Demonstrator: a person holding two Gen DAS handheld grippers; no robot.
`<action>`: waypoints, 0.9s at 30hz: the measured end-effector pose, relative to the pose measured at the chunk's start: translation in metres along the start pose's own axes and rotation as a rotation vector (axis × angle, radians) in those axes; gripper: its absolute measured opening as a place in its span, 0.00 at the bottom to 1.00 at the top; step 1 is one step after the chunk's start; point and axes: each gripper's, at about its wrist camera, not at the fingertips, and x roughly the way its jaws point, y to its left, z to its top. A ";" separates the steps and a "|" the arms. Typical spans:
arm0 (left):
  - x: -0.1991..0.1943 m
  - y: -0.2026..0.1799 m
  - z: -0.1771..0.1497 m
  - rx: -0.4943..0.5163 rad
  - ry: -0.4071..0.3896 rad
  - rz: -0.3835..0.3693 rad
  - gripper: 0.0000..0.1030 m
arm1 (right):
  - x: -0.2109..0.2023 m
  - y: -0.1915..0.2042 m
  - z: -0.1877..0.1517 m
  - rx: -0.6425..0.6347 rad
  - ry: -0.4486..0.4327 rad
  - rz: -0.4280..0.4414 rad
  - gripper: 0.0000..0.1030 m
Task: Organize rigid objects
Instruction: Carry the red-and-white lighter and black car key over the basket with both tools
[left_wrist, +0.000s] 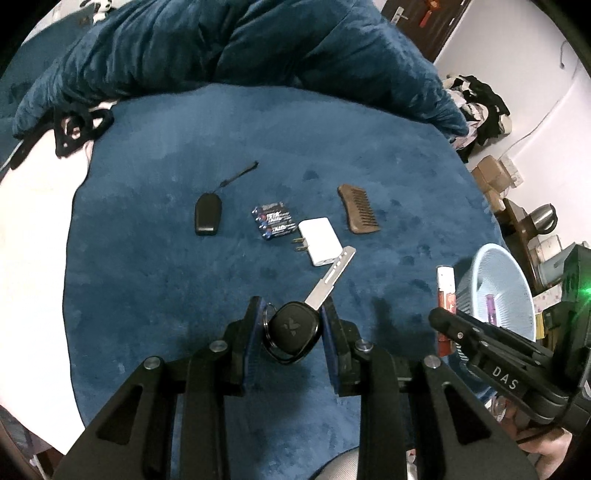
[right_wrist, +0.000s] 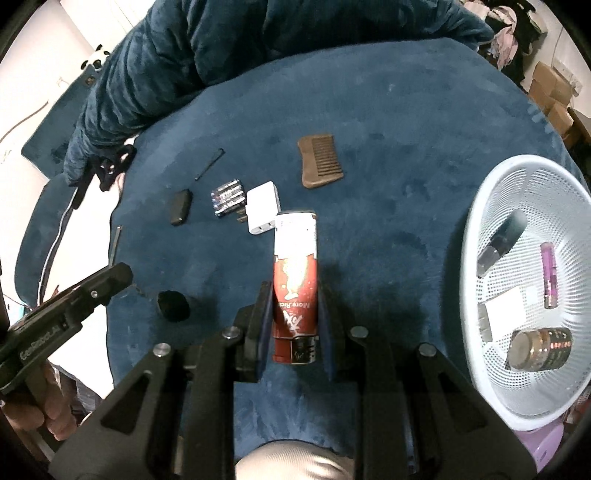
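Key (left_wrist: 295, 328) sits clamped by its black head in the left hand-held gripper (left_wrist: 291, 317), blade poking forward above the blue blanket (left_wrist: 147, 258). The hold covers only the rounded head, so the key could swivel or slide out on the way to the basket (left_wrist: 517, 295)

Lighter (right_wrist: 295, 280) stands gripped low on its body in the right hand-held gripper (right_wrist: 293, 314), most of it jutting past the pads; it could tip or slip. The basket (right_wrist: 476, 229) lies right, already holding several things; both grippers heading there may collide
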 end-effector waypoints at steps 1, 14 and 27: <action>-0.005 -0.004 0.000 0.007 -0.007 0.002 0.29 | -0.003 0.000 0.000 0.000 -0.005 0.002 0.23; -0.021 -0.045 -0.010 0.075 -0.009 0.001 0.29 | -0.039 -0.025 -0.005 0.037 -0.058 0.007 0.23; -0.018 -0.076 -0.015 0.115 0.006 -0.005 0.29 | -0.069 -0.055 -0.010 0.071 -0.104 -0.015 0.23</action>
